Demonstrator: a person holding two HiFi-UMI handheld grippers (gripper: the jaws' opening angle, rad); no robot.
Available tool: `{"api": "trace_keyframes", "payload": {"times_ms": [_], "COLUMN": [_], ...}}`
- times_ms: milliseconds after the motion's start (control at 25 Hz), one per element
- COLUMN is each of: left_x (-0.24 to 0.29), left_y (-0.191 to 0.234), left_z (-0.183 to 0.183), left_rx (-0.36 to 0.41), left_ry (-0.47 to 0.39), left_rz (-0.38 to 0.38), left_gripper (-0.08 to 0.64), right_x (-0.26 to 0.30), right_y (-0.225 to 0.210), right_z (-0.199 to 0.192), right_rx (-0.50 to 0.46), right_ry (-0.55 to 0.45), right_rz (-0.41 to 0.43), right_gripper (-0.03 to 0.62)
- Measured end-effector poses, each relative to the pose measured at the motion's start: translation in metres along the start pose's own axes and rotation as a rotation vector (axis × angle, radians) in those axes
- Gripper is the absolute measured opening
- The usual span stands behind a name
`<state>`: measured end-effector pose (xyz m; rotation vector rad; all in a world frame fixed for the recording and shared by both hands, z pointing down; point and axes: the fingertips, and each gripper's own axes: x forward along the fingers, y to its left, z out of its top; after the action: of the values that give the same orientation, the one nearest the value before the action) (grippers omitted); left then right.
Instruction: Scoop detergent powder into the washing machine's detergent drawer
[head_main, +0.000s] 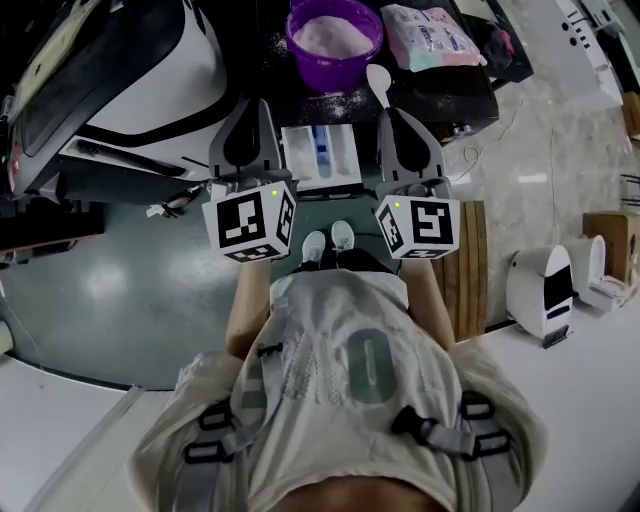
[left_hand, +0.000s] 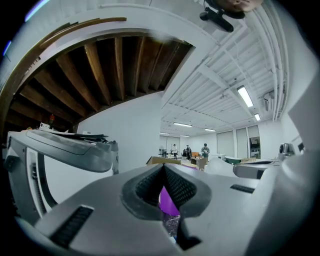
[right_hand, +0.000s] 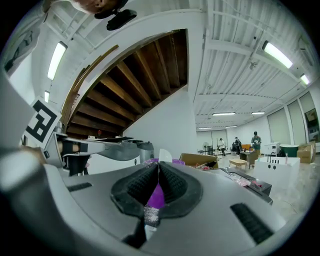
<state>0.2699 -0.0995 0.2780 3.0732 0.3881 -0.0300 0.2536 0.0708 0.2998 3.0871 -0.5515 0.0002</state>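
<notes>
Fingers (left_hand: 144, 189) of the left gripper (left_hand: 164, 169) are pressed together at their tips with nothing between them. The right gripper (right_hand: 159, 166) is the same, its ribbed pads (right_hand: 176, 186) meeting on empty air. Both hang side by side and, as far as I can tell, touch nothing.

Just ahead, between the two in the head view, sits the white detergent drawer (head_main: 320, 155) with its compartments facing up. Beyond it, in line with the right gripper, a white scoop (head_main: 379, 80) lies on the dark worktop (head_main: 450, 95) among some spilled grains. It is just beside the purple bowl (head_main: 335, 58) of detergent powder (head_main: 335, 30). A soft packet (head_main: 432, 38) lies to the right of the bowl, and the washing machine (head_main: 120, 70) fills the far left.

Scooping looks not yet begun. To do it well, the right jaws should probably part and take the scoop by its handle rather than its head. They need to grip firmly enough that it cannot swivel. The load should then travel level and low over the short way to the drawer, so that little spills.
</notes>
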Motion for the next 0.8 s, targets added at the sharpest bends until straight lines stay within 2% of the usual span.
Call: {"api": "trace_keyframes", "payload": {"times_ms": [440,800], "left_x": [0.047,0.085], "left_y": [-0.004,0.011], "left_z": [0.005,0.033], "left_rx": [0.021,0.024], "left_ry": [-0.014,-0.007], "left_rz": [0.012,0.029], "left_gripper": [0.020,0.020], "right_x": [0.037,0.082], "right_y": [-0.031,-0.044], "right_z": [0.006,0.038], "right_rx": [0.024,0.012], "right_ry": [-0.031,-0.029], "right_rz": [0.010,0.025], "right_gripper": [0.011,0.011]}}
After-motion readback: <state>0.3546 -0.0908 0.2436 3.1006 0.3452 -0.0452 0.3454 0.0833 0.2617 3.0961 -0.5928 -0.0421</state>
